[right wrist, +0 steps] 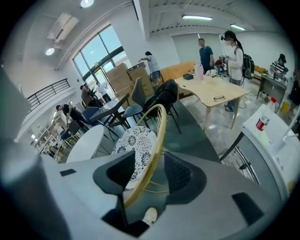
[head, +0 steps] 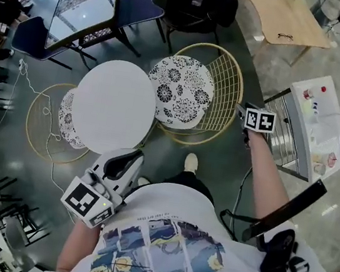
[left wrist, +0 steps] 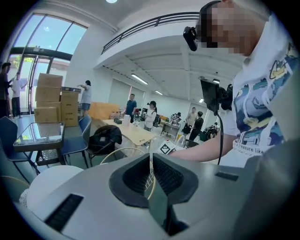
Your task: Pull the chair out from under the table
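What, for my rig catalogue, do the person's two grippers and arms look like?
Both the left gripper and right gripper have smooth pale grey bodies with black ribbed pads set in a dark V-shaped mouth. Each carries a white cube of black square markers. The arms are bare below the short sleeves of a white T-shirt printed with a blue picture.

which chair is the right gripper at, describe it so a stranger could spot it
Find the round white table; two gold wire chairs with black-and-white floral cushions flank it. Take the chair on the table's right in the head view. Its seat shows nearly whole and its back rim runs between the open fingers of the right gripper; the other chair sits half under the tabletop.
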`<state>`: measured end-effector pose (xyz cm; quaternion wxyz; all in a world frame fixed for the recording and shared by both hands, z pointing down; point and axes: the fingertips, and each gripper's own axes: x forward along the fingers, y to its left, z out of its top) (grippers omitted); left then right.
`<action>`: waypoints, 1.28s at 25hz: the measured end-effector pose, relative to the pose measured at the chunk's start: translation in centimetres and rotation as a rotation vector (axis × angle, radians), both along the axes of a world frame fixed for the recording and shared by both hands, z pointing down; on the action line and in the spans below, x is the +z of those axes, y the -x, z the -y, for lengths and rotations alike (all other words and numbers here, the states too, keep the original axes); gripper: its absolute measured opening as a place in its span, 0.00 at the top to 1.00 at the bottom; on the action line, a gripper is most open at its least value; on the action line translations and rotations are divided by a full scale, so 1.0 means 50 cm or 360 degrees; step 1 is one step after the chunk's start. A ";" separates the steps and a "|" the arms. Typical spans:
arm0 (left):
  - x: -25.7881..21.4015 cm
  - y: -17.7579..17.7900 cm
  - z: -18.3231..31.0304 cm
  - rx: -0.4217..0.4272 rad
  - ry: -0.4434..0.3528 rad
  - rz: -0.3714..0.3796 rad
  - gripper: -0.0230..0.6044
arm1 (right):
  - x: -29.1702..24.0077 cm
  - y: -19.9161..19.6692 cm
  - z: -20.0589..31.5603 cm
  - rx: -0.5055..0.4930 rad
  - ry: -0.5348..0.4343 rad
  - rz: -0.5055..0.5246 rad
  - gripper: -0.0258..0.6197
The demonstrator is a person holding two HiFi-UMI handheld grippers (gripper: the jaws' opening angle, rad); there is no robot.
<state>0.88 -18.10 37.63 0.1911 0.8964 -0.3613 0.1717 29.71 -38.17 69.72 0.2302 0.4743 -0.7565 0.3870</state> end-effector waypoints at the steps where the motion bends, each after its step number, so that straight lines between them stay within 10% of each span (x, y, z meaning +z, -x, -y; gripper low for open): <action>1: 0.000 0.006 0.005 -0.0036 0.0004 0.0011 0.95 | 0.015 0.000 0.018 0.0006 0.0021 0.0010 0.69; 13: 0.016 0.025 0.047 -0.0277 0.0078 0.0093 0.95 | 0.136 0.042 0.120 -0.0021 0.0211 0.0102 0.70; 21: 0.020 0.011 0.064 -0.0259 0.0106 0.0138 0.95 | 0.138 0.022 0.131 0.0239 0.0258 0.0227 0.89; 32: 0.014 0.004 0.068 -0.0218 0.0081 0.0132 0.95 | 0.139 -0.141 0.118 0.0447 0.0240 0.0113 0.93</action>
